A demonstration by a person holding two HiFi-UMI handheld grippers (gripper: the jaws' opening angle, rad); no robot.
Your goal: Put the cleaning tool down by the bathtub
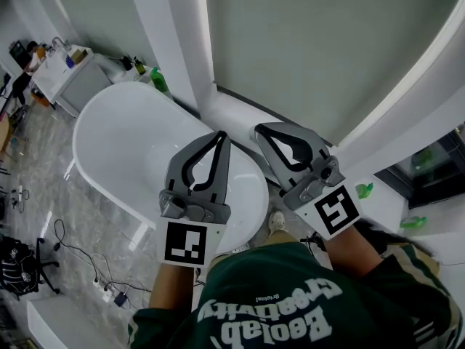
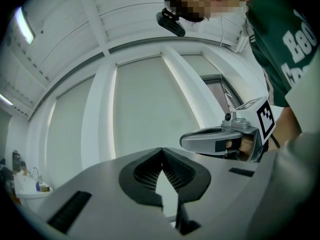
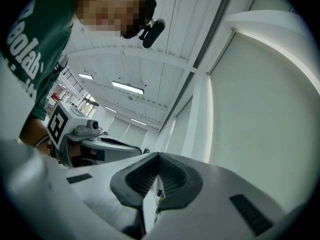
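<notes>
You hold both grippers up in front of you, side by side, just apart, over the near end of the white bathtub (image 1: 116,144). The L gripper (image 1: 221,134) has its jaws closed, tips touching, w/ nothing between them. The R gripper (image 1: 259,129) is the same: jaws closed and empty. Both point away from you, toward the white wall and the tall white posts.

The bathtub sits on the shiny gray floor (image 1: 43,195) and runs from near you to the far left. At its far end, by the wall, stands a green bottle (image 1: 158,82). Past that, far left, is a white cabinet (image 1: 69,78) w/ small stuff on top. Cables (image 1: 87,257) lie on the floor on the near left. Your shoe (image 1: 277,221) peeks out next to the near end of the tub.

Where the cleaning tool is, can't tell; neither gripper has it.
</notes>
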